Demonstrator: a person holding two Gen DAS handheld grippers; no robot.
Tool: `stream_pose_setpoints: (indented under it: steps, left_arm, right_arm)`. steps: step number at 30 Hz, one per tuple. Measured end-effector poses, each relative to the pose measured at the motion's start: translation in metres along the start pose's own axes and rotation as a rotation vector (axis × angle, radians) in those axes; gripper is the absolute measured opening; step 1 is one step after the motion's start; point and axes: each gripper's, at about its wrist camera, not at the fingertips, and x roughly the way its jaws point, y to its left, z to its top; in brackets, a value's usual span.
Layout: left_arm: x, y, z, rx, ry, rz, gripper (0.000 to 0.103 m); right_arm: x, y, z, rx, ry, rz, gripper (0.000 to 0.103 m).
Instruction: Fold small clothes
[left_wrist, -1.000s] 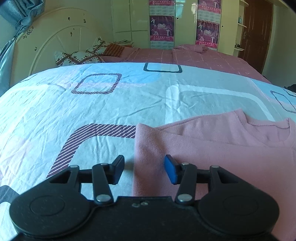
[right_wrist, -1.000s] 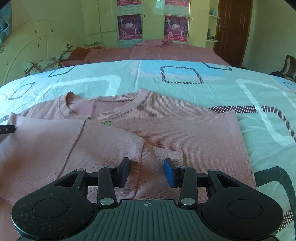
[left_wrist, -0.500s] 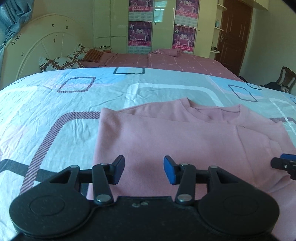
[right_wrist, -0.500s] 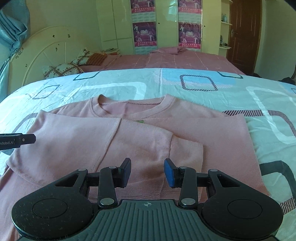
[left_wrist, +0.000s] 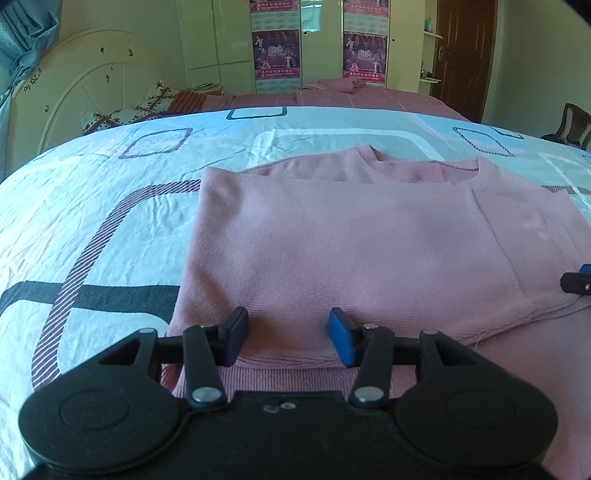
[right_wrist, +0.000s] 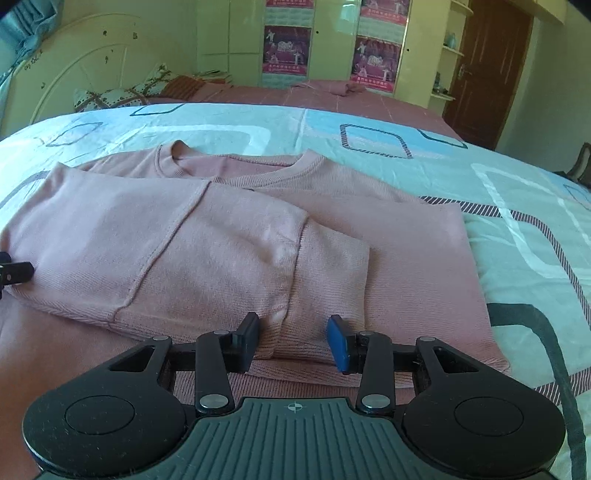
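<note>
A pink sweater lies flat on the patterned bedsheet, neckline away from me. Its left side and sleeve are folded inward over the body, and the ribbed cuff ends near the hem. My left gripper hovers over the near edge of the folded layer, open, its pads apart with flat fabric showing between them. My right gripper stands open astride the cuff's near end without pinching it. The left wrist view catches the right gripper's tip at its right edge. The left gripper's tip appears at the left edge of the right wrist view.
The bedsheet spreads wide around the sweater. Behind it are a cream headboard, patterned pillows, a pink-covered bed, wardrobes with posters, a brown door and a chair.
My left gripper has moved right, from the sweater's left edge to over the folded layer, and the right gripper's tip has come into its view. The right gripper shifted slightly along the cuff.
</note>
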Motion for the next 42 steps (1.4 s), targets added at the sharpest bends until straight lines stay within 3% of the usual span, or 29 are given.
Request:
stream_pose_setpoints:
  steps: [2,5,19,28,33,37,42]
  left_arm:
    - [-0.002,-0.001,0.002,-0.008,0.012,0.005,0.047]
    - [-0.007,-0.003,0.002,-0.013,0.019,0.013,0.049]
    - [-0.062,-0.032,-0.017,-0.017,-0.013,-0.018,0.054]
    - [-0.085,-0.069,-0.059,0.023,0.018,-0.053,0.055]
    - [-0.096,-0.076,-0.094,0.056,0.028,-0.032,0.056]
    - [-0.107,-0.066,-0.110,0.045,0.026,-0.004,0.061]
    - [-0.122,-0.046,-0.124,0.016,0.035,0.025,0.063]
  right_arm:
    - [-0.006,-0.006,-0.002,0.041,-0.013,0.015,0.040]
    - [-0.008,-0.001,-0.006,-0.014,-0.001,0.004,0.040]
    - [-0.056,0.003,-0.026,0.019,-0.023,0.145,0.040]
    - [-0.083,0.004,-0.063,-0.043,-0.009,0.197,0.040]
    - [-0.102,0.008,-0.093,-0.115,0.009,0.230,0.040]
    - [-0.101,0.010,-0.119,-0.189,0.032,0.186,0.040]
    - [-0.111,-0.010,-0.130,-0.155,0.036,0.124,0.040]
